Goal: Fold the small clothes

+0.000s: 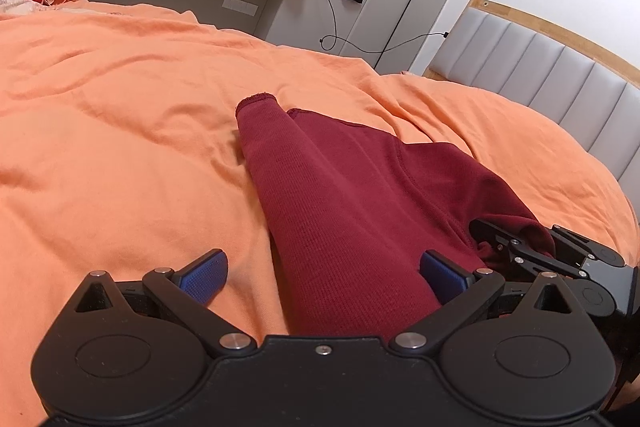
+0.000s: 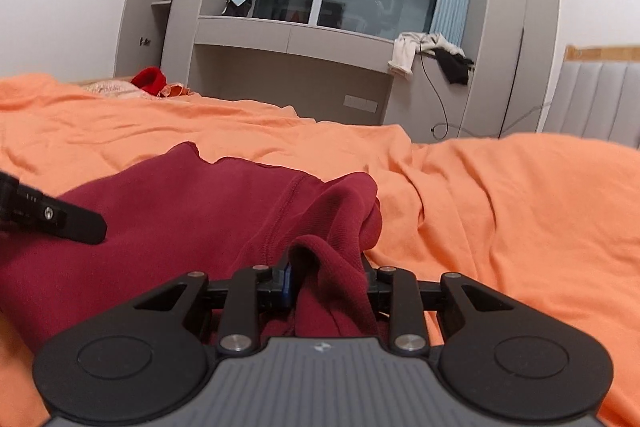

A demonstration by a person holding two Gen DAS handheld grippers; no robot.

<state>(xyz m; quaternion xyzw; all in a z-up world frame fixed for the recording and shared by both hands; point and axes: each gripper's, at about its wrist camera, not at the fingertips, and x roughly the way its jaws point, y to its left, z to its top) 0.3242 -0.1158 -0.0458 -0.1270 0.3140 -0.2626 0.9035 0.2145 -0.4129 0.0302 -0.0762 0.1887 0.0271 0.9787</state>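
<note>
Lying: dark red knit garment [image 1: 344, 211] spread on the orange bedsheet [image 1: 120, 147], near the padded headboard [image 1: 560, 67]; one tube-like part, a sleeve or leg, runs away from the left camera, its hemmed end toward the far side of the bed

Left hand-held gripper [image 1: 324, 275]: jaws wide apart, blue pads [image 1: 204, 277] showing; the tube of cloth passes between them, right pad touching or just beside the fabric, left pad over bare sheet; nothing pinched

Right hand-held gripper [image 2: 326, 277]: jaws narrow, closed on a bunched fold of the garment's edge; cloth humps up between the fingers and drapes over them

Feel, judged: light, soft, limp ribbed knit; no stiffness, so any lifted part will sag and drag the rest; matte surface, unlikely to slip from the textured pads; nothing fragile

Where to grip, judged: hems and seams, where the cloth is doubled and thicker; for the left, the near edge of the tube or a corner level with the right's hold, so both pull one straight edge

Risk, judged: pinching bedsheet along with the cloth, both being soft and wrinkled; a grasp in mid-panel would bunch instead of folding clean

Elsewhere: pale and black clothes [image 2: 432, 55] hung on the grey unit [image 2: 288, 39] under the window, a red item [image 2: 149, 79] at the far bed edge, all well apart from the work
</note>
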